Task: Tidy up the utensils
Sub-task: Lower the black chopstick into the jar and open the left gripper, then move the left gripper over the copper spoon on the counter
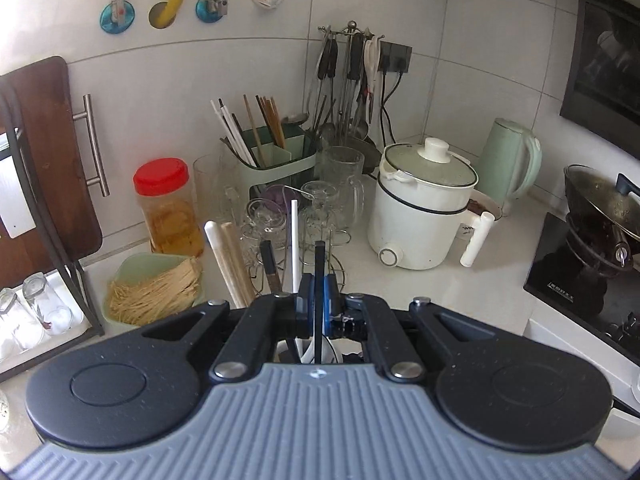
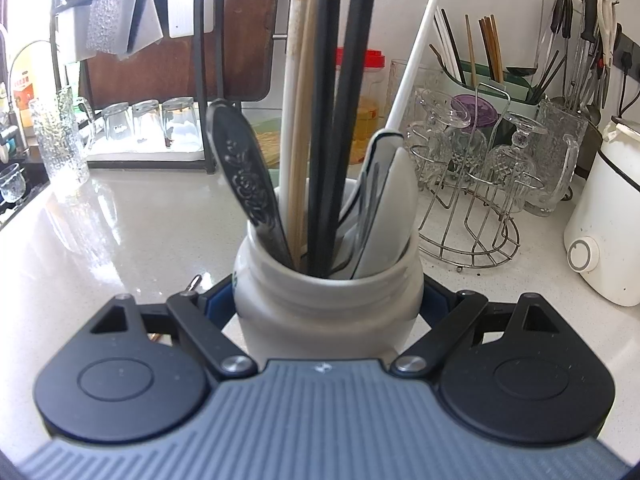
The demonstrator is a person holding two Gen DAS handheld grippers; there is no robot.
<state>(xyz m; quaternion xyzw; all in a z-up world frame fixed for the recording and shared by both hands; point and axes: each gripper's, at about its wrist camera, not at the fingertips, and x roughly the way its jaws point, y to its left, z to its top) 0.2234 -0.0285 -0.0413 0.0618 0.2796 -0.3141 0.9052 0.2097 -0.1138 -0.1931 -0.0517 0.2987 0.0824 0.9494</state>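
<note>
Your right claw (image 2: 328,304) hugs the white jar (image 2: 328,300) on both sides, just under its rim, so the jar stays put on the tabletop (image 2: 132,232) while you pull things out of it. The jar is full and everything leans on the rim: a metal spoon (image 2: 244,176) with flowers on its handle at the left, a white chopstick and a tan one, two black chopsticks (image 2: 332,140) in the middle, a white spoon (image 2: 384,200) at the right and one thin white stick (image 2: 412,64) tipping to the right. Your left claw (image 1: 319,300) is squeezed nearly all the way closed on one black chopstick (image 1: 319,264), which stands straight up between the blue pads. I think you pinch it near the top so it can slide out without knocking the others. It likely belongs in the green holder (image 1: 276,160), far back by the wall, where more chopsticks already stand, past the glasses on the wire rack (image 1: 320,240). You cannot see the bottom of the jar, because the claw body covers it. The tops of the sticks are cut off in the right view. In the left view the jar is almost fully hidden under the claw, so I cannot tell if the black chopstick's tip is still inside.
</note>
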